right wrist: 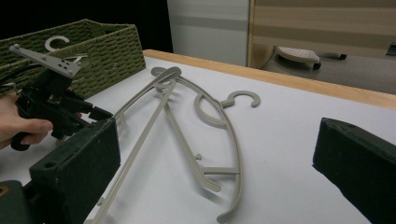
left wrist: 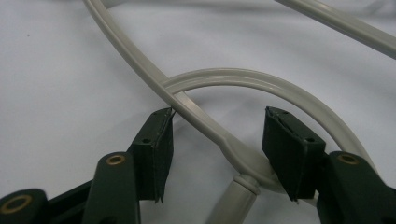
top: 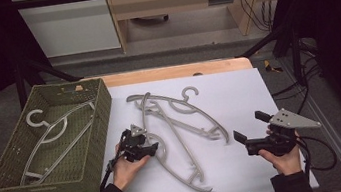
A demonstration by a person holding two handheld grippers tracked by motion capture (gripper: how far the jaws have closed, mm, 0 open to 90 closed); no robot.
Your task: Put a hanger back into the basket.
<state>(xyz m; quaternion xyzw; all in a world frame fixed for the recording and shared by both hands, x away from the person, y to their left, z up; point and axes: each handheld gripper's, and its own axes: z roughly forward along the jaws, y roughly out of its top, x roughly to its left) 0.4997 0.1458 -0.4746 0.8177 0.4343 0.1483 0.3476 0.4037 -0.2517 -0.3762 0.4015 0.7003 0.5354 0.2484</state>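
Observation:
Two grey plastic hangers lie crossed on the white table top [top: 238, 86]. The nearer hanger [top: 183, 165] runs toward the front edge, and its hook [left wrist: 243, 77] curves in front of my left gripper [top: 154, 148]. That gripper [left wrist: 218, 126] straddles the hanger's neck [left wrist: 233, 149]. Its pads [left wrist: 156, 149] stand apart from the plastic on both sides, so it is open. The farther hanger [top: 197, 122] has its hook toward the back. My right gripper [top: 250, 126] hovers over bare table at the right, open wide [right wrist: 219, 140] and holding nothing.
A green woven basket [top: 88, 133] stands at the left with a third grey hanger [top: 57, 132] inside. The table's wooden back edge [top: 175, 71] runs behind the white sheet. Cables trail off the right side [top: 318, 156].

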